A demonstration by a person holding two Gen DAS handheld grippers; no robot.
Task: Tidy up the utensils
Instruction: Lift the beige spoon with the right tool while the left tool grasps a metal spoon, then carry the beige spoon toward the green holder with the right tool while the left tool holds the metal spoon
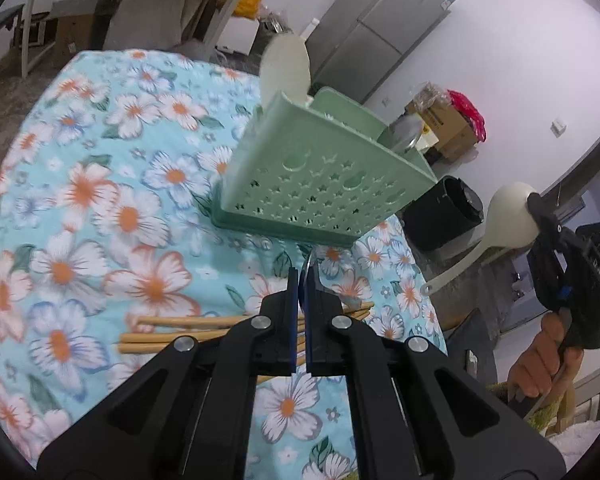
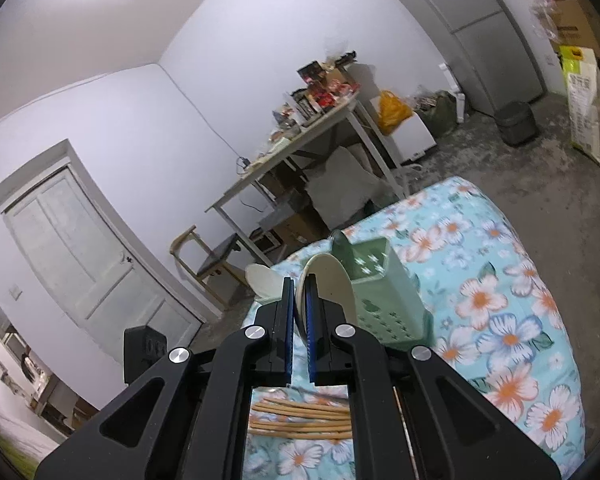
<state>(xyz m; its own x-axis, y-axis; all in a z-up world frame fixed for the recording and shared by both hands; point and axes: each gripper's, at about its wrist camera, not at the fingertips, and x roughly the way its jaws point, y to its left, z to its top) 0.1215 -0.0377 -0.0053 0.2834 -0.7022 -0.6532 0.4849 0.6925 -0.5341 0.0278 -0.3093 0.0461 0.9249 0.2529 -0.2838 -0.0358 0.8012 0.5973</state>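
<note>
My left gripper is shut on a thin shiny metal utensil, seen edge-on above the floral cloth; I cannot tell what kind it is. Several wooden chopsticks lie on the cloth under the fingers. Beyond them stands a green perforated utensil holder with a white rice paddle and a metal piece in it. My right gripper is shut on the bowl of a cream ladle, off the table's right edge in the left wrist view, where the ladle hangs handle-down.
The table with the floral cloth ends just right of the holder. A black bin stands on the floor beside it. A person's hand grips the right tool. A desk and a chair stand behind.
</note>
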